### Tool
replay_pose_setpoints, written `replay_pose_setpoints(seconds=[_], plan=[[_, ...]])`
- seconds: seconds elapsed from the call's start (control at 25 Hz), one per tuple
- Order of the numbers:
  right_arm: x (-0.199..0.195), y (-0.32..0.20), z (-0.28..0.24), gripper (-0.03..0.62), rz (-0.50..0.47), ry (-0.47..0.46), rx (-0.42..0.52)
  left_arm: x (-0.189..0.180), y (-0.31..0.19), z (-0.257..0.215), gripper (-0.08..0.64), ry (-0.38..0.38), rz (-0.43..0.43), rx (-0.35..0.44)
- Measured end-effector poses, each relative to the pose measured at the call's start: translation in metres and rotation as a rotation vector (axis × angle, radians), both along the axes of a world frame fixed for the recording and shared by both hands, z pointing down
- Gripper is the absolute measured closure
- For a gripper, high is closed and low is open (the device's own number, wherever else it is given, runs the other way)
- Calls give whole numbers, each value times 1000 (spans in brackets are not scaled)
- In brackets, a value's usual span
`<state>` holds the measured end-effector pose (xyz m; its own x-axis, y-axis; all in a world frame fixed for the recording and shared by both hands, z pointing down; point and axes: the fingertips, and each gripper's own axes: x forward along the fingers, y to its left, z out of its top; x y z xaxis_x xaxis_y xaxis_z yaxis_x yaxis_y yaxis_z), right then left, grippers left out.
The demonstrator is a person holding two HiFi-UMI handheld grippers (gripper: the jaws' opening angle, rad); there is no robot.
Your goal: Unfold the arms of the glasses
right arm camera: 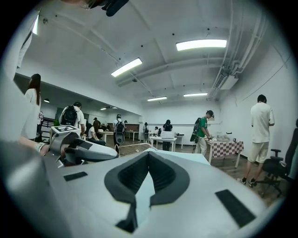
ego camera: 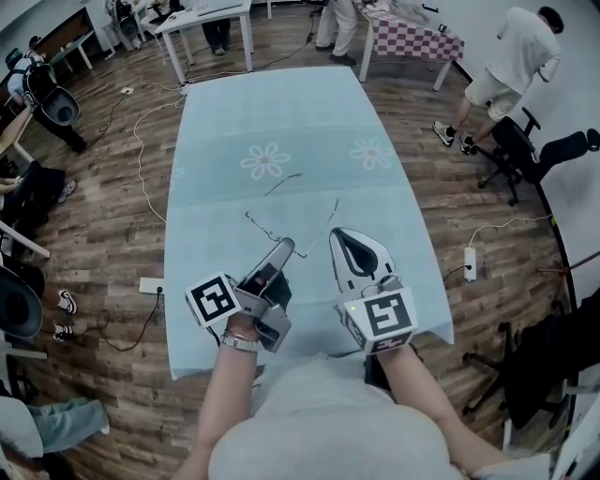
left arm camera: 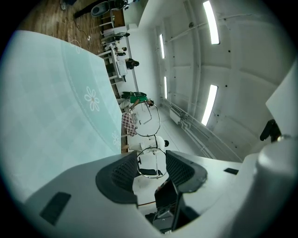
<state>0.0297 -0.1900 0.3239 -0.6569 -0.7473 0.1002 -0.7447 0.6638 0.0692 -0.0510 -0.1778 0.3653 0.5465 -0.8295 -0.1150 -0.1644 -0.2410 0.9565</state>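
The thin wire-rimmed glasses (ego camera: 265, 228) hang just above the pale blue flowered tablecloth (ego camera: 281, 112) in the head view. My left gripper (ego camera: 282, 247) is shut on them. In the left gripper view one lens rim (left arm camera: 150, 172) sits between the two dark pads, and the other lens (left arm camera: 159, 122) sticks out beyond the jaws. Two thin arms (ego camera: 333, 214) reach away from the frame. My right gripper (ego camera: 339, 236) is shut with nothing in it, just right of the glasses. Its pads meet in the right gripper view (right arm camera: 149, 154), where the left gripper (right arm camera: 77, 148) shows at the left.
The table's near edge lies under my hands. A person (ego camera: 516, 56) and an office chair (ego camera: 516, 150) are at the far right. A checkered table (ego camera: 412, 37) and a white table (ego camera: 202, 19) stand beyond the far end. Cables and a power strip (ego camera: 470, 263) lie on the floor.
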Motion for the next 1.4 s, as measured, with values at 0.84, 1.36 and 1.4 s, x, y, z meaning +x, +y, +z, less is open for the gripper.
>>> replay_pose_setpoints(seconds=[0.84,1.36,1.4], plan=[[25,-5,24,584,147,-5,7,6,-4,7,360,-16,-345,44],[25,-4,27,585,134,-13,13,0,-2,2,360,-40,-368,63],[26,-4,27,584,134,-13,12,-1,-2,3,360,-55,-372,60]])
